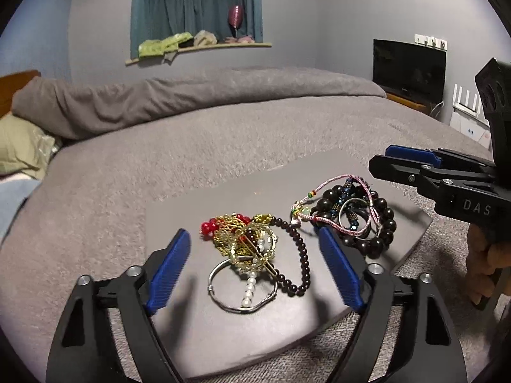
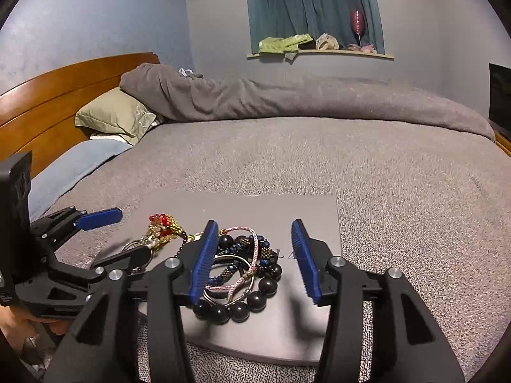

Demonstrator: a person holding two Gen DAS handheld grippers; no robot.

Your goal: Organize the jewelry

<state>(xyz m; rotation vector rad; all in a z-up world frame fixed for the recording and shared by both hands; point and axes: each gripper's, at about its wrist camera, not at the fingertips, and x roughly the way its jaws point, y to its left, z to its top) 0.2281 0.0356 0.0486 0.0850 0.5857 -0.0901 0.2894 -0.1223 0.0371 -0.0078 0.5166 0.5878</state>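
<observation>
The left claw [image 1: 255,268] stands wide over the lower middle of its own view, nothing pinched between its blue pads [image 1: 169,268], with a heap of gold jewelry [image 1: 247,239] lying in the gap on a gray board [image 1: 223,335]. A silver ring [image 1: 242,287], a string of pearls [image 1: 250,284] and a dark bead strand [image 1: 300,255] lie with the heap. The right claw [image 2: 255,261] is also parted, gripping nothing; in its view a bracelet pile [image 2: 242,274] (big black beads, a pink cord, a metal bangle) sits at centre, partly behind the left pad [image 2: 202,265], and contact there cannot be told. In the left view that pile [image 1: 354,220] lies right of the gold heap, and a hand [image 1: 485,268] shows at the right edge. The board rests on a gray bed [image 2: 383,172]; a wooden headboard [image 2: 64,95] and a green pillow [image 2: 115,118] fill the upper left, a curtained window [image 2: 313,9] the top.
</observation>
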